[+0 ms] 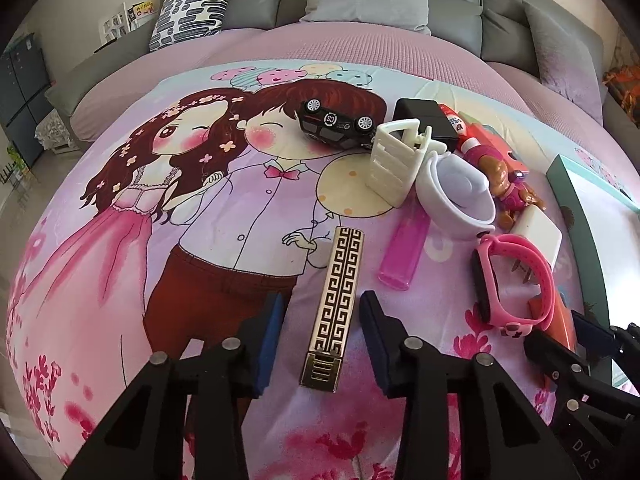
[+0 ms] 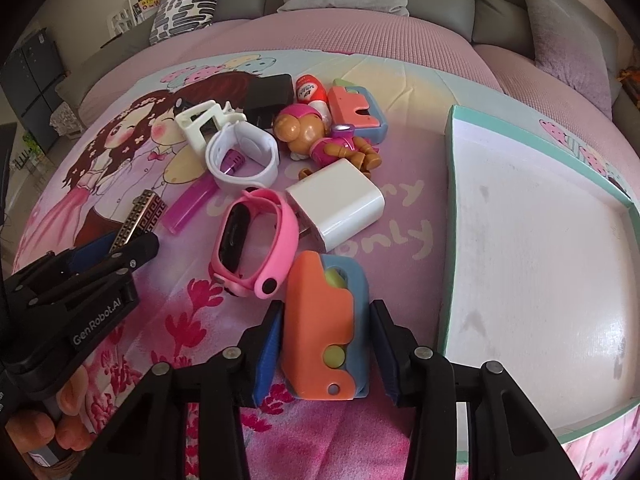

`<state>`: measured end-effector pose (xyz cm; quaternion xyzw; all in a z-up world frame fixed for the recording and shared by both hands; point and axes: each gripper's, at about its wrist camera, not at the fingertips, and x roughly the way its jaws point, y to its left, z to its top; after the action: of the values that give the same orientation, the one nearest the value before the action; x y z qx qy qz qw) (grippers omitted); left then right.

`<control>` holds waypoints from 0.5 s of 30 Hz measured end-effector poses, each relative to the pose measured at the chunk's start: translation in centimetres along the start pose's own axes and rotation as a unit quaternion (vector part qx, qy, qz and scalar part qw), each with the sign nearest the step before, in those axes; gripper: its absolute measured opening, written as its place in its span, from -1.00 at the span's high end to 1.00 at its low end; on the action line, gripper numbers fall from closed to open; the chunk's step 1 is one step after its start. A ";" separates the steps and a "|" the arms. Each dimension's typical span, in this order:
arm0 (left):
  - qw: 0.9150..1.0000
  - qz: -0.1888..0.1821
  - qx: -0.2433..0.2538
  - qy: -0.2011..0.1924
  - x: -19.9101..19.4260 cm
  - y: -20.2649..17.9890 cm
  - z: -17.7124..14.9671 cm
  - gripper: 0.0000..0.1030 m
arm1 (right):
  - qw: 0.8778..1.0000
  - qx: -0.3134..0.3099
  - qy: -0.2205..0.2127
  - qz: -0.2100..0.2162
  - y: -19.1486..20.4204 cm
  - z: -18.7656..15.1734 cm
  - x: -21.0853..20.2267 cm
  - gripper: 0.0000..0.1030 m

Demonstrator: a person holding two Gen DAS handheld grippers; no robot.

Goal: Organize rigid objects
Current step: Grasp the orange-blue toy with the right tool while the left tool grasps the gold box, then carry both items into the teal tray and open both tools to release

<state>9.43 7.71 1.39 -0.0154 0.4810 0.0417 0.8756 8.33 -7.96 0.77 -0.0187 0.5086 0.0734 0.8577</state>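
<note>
Orange and blue plastic, a small folding toy lies on a cartoon-printed bedspread directly between the two fingers of the right claw; the jaws stand spread on either side of it, the left pad close against the orange side, and whether they press it cannot be told. Just beyond it lie a pink smartwatch and a white charger block, close together. To the right sits a shallow teal-rimmed box lid, its white inside bare. The left claw is also released, its jaws apart on either side of the near end of a gold box with a black key pattern, not touching it. The left wrist view alone shows a black toy car lying upside down and the charger's prongs behind the pink watch band. The right wrist view alone shows the puppy figure clearly, a second orange and blue toy behind it, and fingers of the person's left hand at the bottom left edge. A white smartwatch, a cream plastic clip and a pink translucent lighter cluster mid-bed. A black box at the back is half hidden.
</note>
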 end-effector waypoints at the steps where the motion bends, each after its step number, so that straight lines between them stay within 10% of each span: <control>1: 1.000 -0.003 0.002 -0.001 -0.1 -0.1 0.0 0.46 | 1.000 0.001 -0.002 0.001 0.0 0.0 -0.1 0.13; 15: 0.998 -0.015 0.018 -0.052 -5.2 -1.7 1.7 0.69 | 0.996 0.051 -0.061 0.047 -2.6 0.6 -4.6 0.13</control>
<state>8.22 5.81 6.63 -0.0047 0.4355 0.0208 0.8999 7.05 -10.94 4.99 0.0534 0.4591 0.0882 0.8824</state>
